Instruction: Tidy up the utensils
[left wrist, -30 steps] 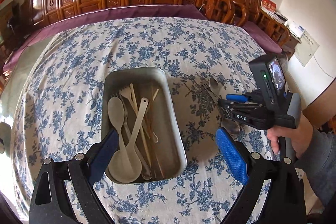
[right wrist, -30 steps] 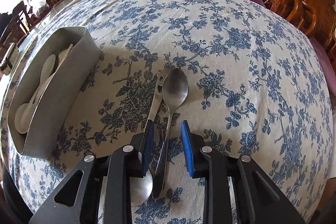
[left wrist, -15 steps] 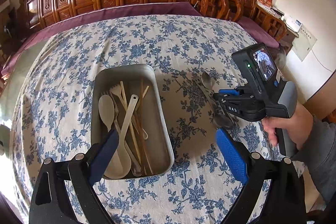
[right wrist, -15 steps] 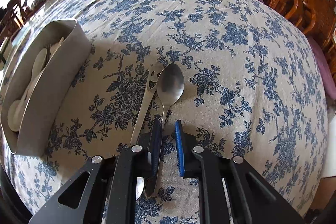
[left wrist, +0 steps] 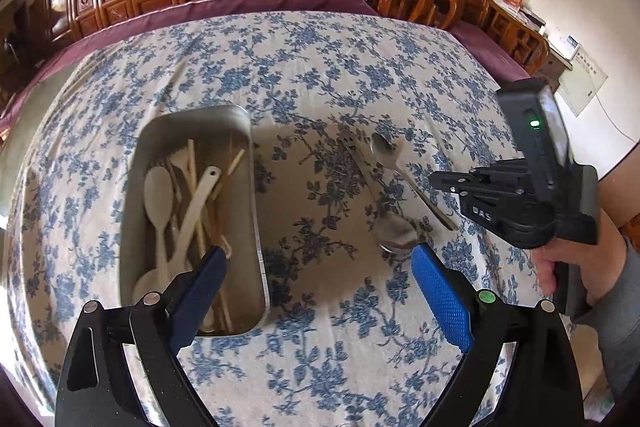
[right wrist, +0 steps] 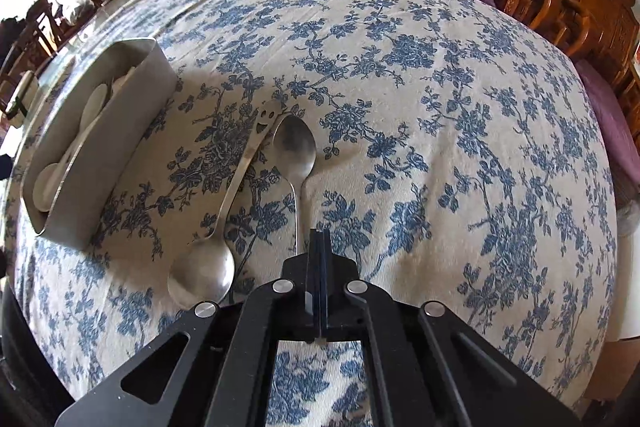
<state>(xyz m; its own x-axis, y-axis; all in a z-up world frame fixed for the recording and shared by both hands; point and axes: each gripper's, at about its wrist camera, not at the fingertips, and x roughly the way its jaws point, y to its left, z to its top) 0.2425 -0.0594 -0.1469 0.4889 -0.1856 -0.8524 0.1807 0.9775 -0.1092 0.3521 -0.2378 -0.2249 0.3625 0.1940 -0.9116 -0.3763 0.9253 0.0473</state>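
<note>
The right gripper (right wrist: 319,239) has its blue pads pressed flat together, and the handle of the plain spoon (right wrist: 295,147) runs straight into them. The handle disappears right at the pad tips, so it looks pinched there, though the very end is hidden and I can't swear how much metal is inside. The spoon's long axis lines up with the gripper's own pointing line: bowl far out ahead, handle end at the jaws. In the left wrist view that same spoon (left wrist: 386,149) seems to slant up off the tablecloth (right wrist: 400,67) toward the right gripper (left wrist: 436,183), bowl end low.

Just beside it on the left lies the second spoon (right wrist: 202,273), the one with a smiley face cut into its handle tip, reversed: bowl near the gripper, handle away. The two handles run close alongside, nearly touching near the far end.

The metal tray (right wrist: 120,131) sits well off to the left, already holding pale spoons and chopsticks (left wrist: 192,195). Its long side runs roughly parallel to the spoons, so the carry is a sideways shift leftward, little turning needed, I'd judge.

The left gripper (left wrist: 316,287) hangs with jaws wide and nothing between them, one pad over the tray's near corner; it is the closer hand to the tray, the right the closer to the spoons.

Writing: letters reading "UAS" or similar on the right gripper's body; wall signs too small to read.
</note>
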